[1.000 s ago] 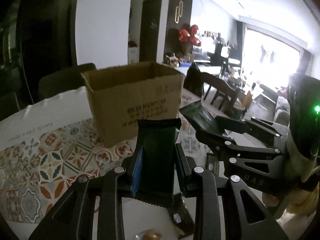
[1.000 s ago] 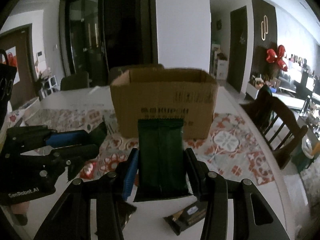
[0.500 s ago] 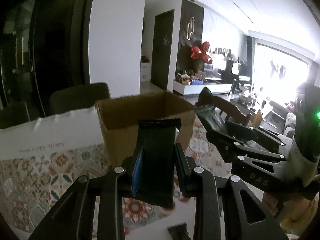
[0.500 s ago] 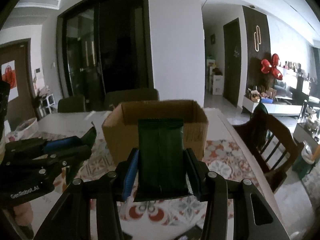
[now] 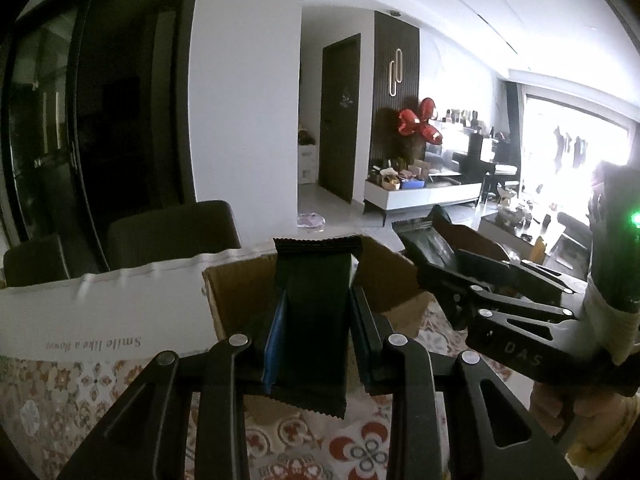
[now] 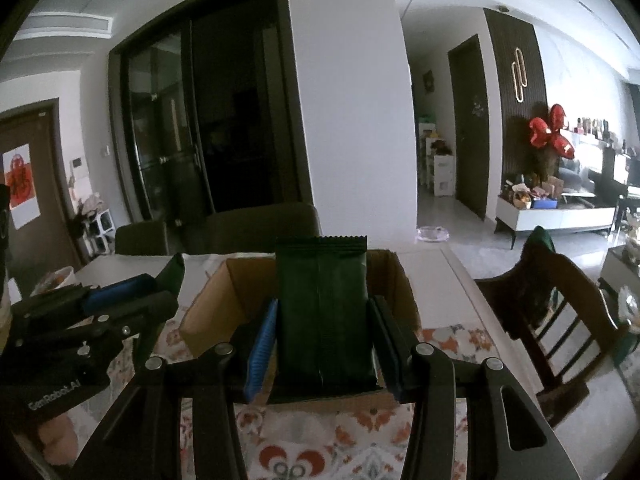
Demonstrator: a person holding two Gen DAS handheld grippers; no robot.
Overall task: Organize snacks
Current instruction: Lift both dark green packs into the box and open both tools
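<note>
My left gripper (image 5: 316, 320) is shut on a dark green snack packet (image 5: 316, 300), held upright over the near edge of the open cardboard box (image 5: 240, 300). My right gripper (image 6: 324, 324) is shut on a second dark green snack packet (image 6: 324, 312), also upright over the same box (image 6: 208, 308). The right gripper shows at the right of the left wrist view (image 5: 436, 252), its packet tip above the box's right side. The left gripper shows at the left of the right wrist view (image 6: 172, 276). The inside of the box is mostly hidden.
The box stands on a table with a patterned red and orange cloth (image 6: 304, 452). Dark chairs (image 5: 172, 232) stand behind the table and a wooden chair (image 6: 552, 304) at its right. A white cloth band with lettering (image 5: 100, 320) lies to the box's left.
Both grippers have risen and moved forward with their packets, from in front of the box to over its open top. The loose snacks on the table have dropped out of view.
</note>
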